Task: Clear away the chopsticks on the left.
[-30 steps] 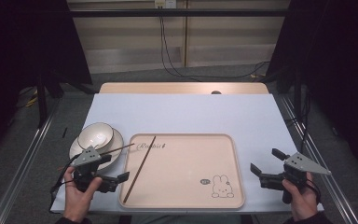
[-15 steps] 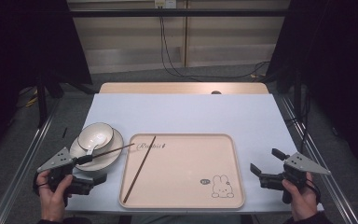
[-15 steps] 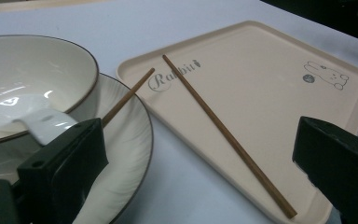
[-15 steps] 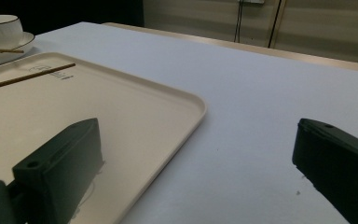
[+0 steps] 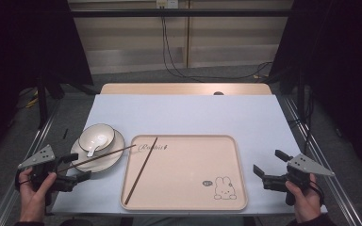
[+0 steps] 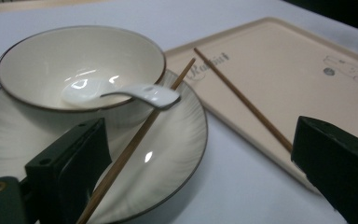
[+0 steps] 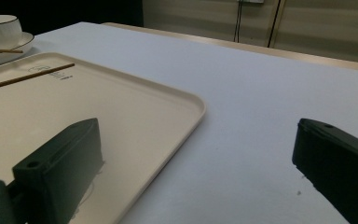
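The beige tray (image 5: 184, 188) has "Rabbit" in script near its top left corner; the tiny mark by the bunny drawing's unreadable.

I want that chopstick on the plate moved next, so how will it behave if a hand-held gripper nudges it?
The chopstick looks thin and stiff, so it should move as one piece. It bridges the glossy plate and the tray rim, so it will probably slide or pivot easily. It likely weighs little, and may roll off.
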`<state>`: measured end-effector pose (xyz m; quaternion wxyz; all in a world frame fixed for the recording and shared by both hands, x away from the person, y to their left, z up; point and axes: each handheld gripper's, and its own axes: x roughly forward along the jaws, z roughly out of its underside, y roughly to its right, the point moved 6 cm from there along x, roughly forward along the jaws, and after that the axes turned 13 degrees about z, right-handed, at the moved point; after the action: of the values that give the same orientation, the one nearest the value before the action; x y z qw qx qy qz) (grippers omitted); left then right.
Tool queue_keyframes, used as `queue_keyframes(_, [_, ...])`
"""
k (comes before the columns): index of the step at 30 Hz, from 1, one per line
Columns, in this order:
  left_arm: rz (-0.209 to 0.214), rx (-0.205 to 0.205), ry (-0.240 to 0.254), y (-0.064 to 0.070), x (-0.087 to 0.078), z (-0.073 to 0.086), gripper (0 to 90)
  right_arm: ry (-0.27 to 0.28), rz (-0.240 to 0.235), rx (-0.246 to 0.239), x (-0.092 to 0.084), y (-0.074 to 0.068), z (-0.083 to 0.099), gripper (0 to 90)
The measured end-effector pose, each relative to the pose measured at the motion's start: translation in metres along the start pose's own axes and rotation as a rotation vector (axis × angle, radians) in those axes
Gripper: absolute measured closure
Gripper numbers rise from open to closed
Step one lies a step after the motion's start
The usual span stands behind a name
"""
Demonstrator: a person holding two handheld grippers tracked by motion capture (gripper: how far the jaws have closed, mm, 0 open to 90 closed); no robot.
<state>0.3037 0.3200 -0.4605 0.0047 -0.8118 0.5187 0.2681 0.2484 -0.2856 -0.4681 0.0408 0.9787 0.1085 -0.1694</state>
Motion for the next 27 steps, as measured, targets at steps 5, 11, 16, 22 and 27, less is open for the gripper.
queue_keyframes(5, [-0.022, 0.001, -0.008, -0.016, -0.004, 0.001, 9.1, 0.0, 0.0, 0.0, 0.0, 0.0, 0.0, 1.2])
queue_keyframes(11, [-0.046, 0.014, -0.088, -0.032, -0.006, 0.006, 19.8, -0.001, 0.005, 0.001, 0.0, 0.0, 0.0, 1.2])
queue_keyframes(16, [-0.031, 0.042, -0.169, -0.039, -0.001, 0.012, 38.1, -0.003, 0.004, 0.004, 0.0, 0.001, 0.0, 1.2])
queue_keyframes(22, [-0.01, 0.093, -0.24, -0.04, 0.009, 0.009, 54.1, -0.002, 0.002, -0.001, 0.0, 0.001, 0.0, 1.2])
queue_keyframes(27, [-0.005, 0.117, -0.286, -0.042, 0.02, 0.009, 63.7, -0.002, 0.003, 0.001, 0.0, 0.001, 0.0, 1.2])
